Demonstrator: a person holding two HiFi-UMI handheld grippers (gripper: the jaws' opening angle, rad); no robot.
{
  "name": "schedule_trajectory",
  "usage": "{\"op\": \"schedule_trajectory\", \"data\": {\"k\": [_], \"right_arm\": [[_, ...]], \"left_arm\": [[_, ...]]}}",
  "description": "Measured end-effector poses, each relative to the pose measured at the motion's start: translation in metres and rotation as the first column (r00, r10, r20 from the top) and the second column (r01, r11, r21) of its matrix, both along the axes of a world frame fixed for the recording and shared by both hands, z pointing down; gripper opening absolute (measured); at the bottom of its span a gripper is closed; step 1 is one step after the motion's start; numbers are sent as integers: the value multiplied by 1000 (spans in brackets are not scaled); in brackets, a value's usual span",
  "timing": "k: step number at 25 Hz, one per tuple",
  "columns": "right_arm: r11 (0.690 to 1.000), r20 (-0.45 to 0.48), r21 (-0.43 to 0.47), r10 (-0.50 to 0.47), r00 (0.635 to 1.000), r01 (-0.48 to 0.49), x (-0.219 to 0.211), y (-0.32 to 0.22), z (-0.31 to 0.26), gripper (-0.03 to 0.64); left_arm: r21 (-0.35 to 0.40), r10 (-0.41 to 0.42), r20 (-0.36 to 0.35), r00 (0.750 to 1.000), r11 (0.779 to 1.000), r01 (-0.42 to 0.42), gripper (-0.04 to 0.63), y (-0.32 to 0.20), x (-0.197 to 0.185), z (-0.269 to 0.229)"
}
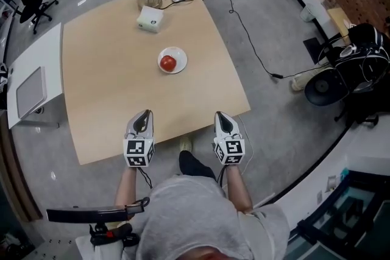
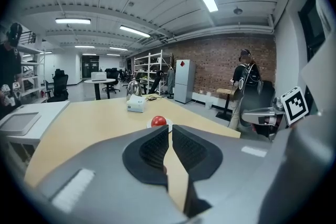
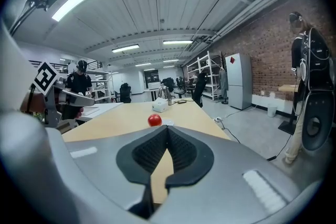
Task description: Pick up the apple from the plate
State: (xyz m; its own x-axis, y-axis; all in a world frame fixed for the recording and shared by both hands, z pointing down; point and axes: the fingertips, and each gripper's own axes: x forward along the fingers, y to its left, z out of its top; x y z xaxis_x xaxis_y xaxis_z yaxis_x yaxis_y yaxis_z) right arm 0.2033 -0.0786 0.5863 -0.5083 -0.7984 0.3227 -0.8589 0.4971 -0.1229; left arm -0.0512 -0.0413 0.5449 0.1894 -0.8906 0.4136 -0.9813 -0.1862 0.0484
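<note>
Head view: round apple (image 1: pixel 167 62) on plate (image 1: pixel 182 56); left gripper (image 1: pixel 145 112), right gripper (image 1: pixel 220 114) jaws clenched.

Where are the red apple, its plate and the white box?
apple (image 1: pixel 168 62), head view, middle of its red top.
plate (image 1: pixel 182 58), head view, bare white rim right of the apple.
white box (image 1: pixel 149 19), head view, middle of its top face.

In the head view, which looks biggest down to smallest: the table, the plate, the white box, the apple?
1. table
2. plate and white box look about alike, so they tie
3. apple, smallest
</note>
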Motion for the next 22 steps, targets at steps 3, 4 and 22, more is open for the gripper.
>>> {"op": "schedule_trajectory", "data": {"k": [3,4,22], "right_arm": [[1000,2,-12,4,1000,-4,2,-12,7,6],[1000,2,-16,5,1000,-5,3,-17,9,6],[994,-2,-84,67,998,-67,45,-59,35,6]], "left_arm": [[-13,16,9,1000,1000,-16,51,-24,2,8],[-17,23,12,1000,1000,-23,55,-32,3,10],[-124,134,99,986,985,-121,234,-156,14,72]]}}
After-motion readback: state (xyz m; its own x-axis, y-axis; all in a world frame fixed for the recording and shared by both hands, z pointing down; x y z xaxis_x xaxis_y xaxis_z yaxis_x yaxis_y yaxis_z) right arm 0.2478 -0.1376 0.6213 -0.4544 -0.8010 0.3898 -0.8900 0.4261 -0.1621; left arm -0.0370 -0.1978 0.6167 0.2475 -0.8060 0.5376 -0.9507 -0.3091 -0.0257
